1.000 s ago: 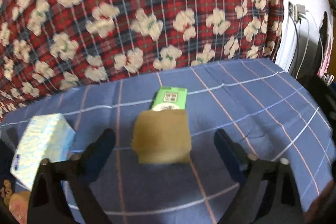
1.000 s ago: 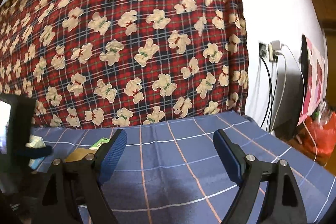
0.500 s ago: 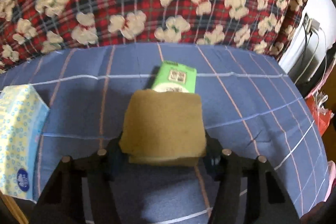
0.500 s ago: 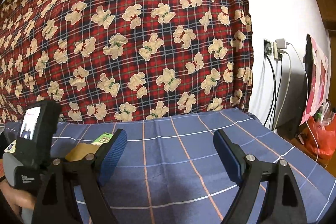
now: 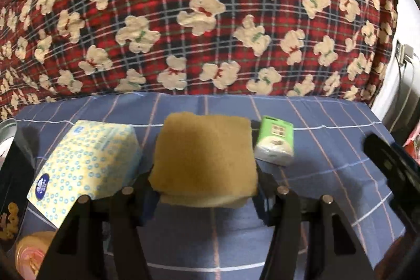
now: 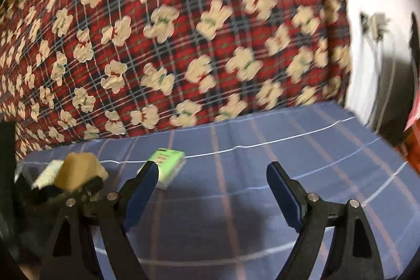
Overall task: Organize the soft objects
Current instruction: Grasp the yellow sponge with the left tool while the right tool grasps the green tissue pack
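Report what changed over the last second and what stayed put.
The left hand-held gripper closed on the tan sponge, which it had been straddling with wide jaws, and carried it toward the blue-dotted tissue pack. The green tissue packet stayed on the blue cloth. The right hand-held gripper stayed open and empty.

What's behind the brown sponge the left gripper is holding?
Behind the brown sponge, held in the left gripper, runs the blue checked cloth and then the teddy-bear blanket. The strip of cloth directly behind the sponge is covered.
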`<act>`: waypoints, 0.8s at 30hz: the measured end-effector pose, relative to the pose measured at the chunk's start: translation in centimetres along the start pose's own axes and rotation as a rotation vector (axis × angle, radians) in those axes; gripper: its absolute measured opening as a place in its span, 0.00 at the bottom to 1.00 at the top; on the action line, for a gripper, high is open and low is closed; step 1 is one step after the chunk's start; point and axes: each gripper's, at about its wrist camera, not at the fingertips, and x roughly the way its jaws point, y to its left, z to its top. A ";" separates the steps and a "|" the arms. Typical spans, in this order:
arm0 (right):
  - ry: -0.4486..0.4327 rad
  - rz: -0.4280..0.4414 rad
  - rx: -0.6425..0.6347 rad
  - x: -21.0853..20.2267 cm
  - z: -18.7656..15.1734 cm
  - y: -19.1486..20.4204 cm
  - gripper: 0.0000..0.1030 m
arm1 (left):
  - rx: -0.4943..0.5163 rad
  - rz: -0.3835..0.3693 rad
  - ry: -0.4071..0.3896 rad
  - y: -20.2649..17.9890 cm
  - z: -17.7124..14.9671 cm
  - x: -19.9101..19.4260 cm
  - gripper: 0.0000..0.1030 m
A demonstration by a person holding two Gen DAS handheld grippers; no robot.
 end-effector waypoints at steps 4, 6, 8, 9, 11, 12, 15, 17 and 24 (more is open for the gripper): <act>0.086 0.059 0.026 4.0 1.1 2.7 0.84 | -0.040 0.026 -0.010 0.7 -0.1 -0.2 0.58; 0.158 0.088 0.033 6.5 1.3 4.1 0.84 | -0.040 0.033 -0.010 0.7 -0.1 -0.3 0.58; 0.230 0.109 0.037 9.0 1.4 5.5 0.84 | -0.042 0.035 -0.004 0.8 -0.2 -0.2 0.58; 0.248 0.106 0.043 10.1 1.4 6.1 0.84 | -0.049 0.036 0.001 0.9 -0.2 -0.1 0.58; 0.275 0.113 0.034 11.7 1.5 7.1 0.84 | -0.067 0.040 0.019 1.2 -0.2 0.2 0.58; 0.291 0.112 0.025 12.5 1.6 7.8 0.84 | -0.078 0.040 0.032 1.5 -0.1 0.4 0.58; 0.348 0.082 -0.016 14.4 1.5 9.2 0.70 | -0.098 0.040 0.056 1.8 -0.2 0.8 0.58; 0.391 0.038 -0.037 15.4 1.3 9.6 0.50 | -0.106 0.033 0.071 2.0 -0.2 1.1 0.58; 0.402 0.024 -0.069 14.8 1.0 8.6 0.50 | -0.091 0.025 0.061 1.5 -0.3 1.0 0.58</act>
